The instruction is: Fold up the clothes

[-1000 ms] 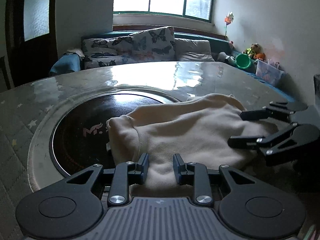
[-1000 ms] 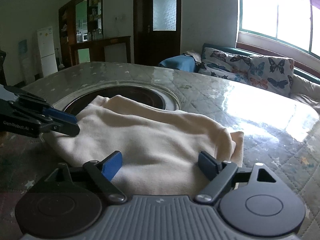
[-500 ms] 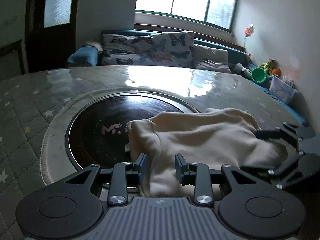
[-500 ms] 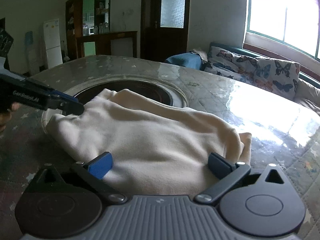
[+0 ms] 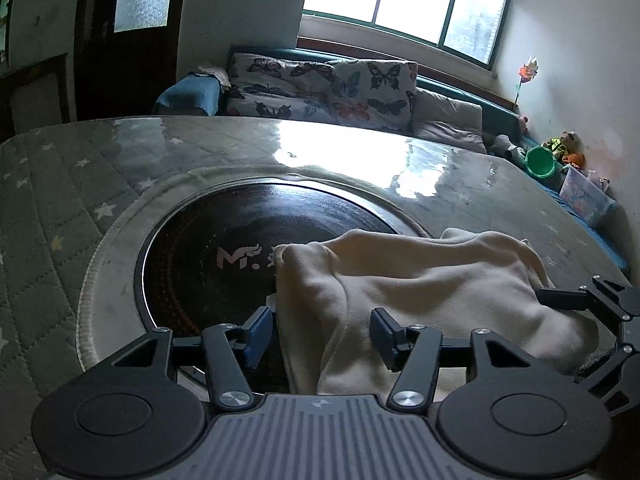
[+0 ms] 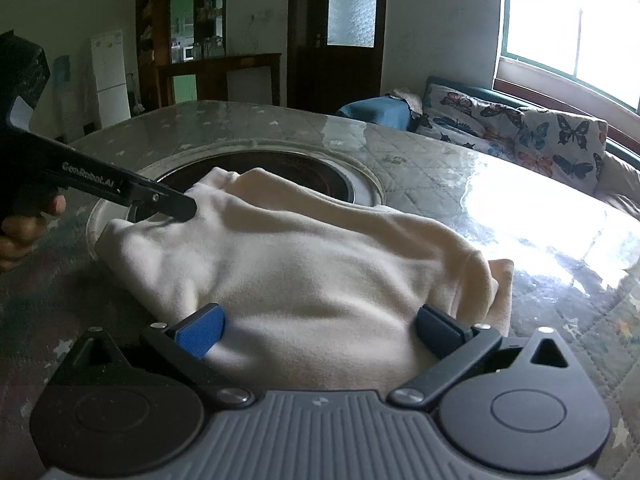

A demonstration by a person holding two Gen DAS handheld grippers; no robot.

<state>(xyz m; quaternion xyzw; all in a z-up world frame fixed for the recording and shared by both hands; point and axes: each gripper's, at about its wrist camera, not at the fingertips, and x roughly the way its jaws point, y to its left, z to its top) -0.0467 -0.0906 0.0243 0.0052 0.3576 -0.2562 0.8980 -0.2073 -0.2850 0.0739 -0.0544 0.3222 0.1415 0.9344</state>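
two grippers [image 5: 316,334] [image 6: 320,330] open over cream garment [image 6: 304,276], left jaws opening

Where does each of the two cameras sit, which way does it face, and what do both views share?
Left wrist: sits on the left gripper, facing across the cream garment and the dark round hotplate toward the window; its own jaws are opening around the cloth's edge; the right gripper's fingers show at right.
Right wrist: sits on the right gripper, facing toward the door; its jaws stand open over the garment; the left gripper and a hand show at left.
Shared: garment, hotplate, table, butterfly cushions.
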